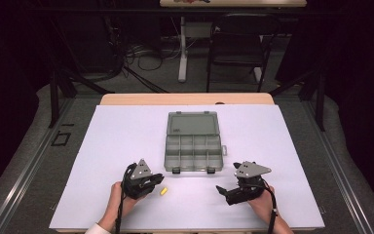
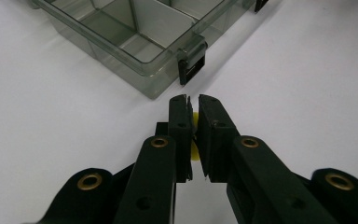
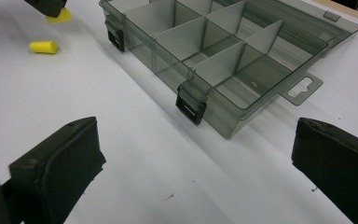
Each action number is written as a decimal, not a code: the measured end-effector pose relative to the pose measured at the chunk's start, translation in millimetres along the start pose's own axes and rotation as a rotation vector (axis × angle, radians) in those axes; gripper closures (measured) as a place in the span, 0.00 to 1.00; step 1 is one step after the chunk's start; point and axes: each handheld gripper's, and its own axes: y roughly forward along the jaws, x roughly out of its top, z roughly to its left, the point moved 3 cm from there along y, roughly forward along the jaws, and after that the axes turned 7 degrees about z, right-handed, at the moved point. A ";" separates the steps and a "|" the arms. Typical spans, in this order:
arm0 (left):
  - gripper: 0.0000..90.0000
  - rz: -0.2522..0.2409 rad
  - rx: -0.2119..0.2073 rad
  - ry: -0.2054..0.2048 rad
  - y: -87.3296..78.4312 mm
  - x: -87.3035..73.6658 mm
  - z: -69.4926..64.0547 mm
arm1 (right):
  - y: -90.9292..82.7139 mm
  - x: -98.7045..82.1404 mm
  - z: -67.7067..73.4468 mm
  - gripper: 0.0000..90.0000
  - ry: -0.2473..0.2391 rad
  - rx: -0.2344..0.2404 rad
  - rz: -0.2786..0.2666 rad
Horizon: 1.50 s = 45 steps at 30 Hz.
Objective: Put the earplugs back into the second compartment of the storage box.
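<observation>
My left gripper is pinching a yellow earplug, organizer box just ahead. Right gripper is spread, idle. I'd lift straight up, avoiding the second earplug beside it.

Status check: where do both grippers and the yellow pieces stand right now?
Left gripper shut on yellow piece. Right gripper open, empty. Second yellow piece loose on table. Open organizer box unobstructed.
</observation>
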 end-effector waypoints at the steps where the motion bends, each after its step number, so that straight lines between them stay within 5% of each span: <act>1: 0.93 -0.002 0.004 -0.005 -0.3 -0.2 -0.1 | 0.1 -0.1 -0.2 0.01 -0.001 -0.001 0.001; 19: 0.93 -0.058 0.102 0.003 -10.7 4.1 6.5 | 0.3 0.5 1.9 0.01 -0.008 -0.004 0.002; 45: 0.93 -0.157 0.153 -0.005 -23.7 24.8 18.1 | 1.0 0.7 1.7 0.01 -0.005 -0.002 0.001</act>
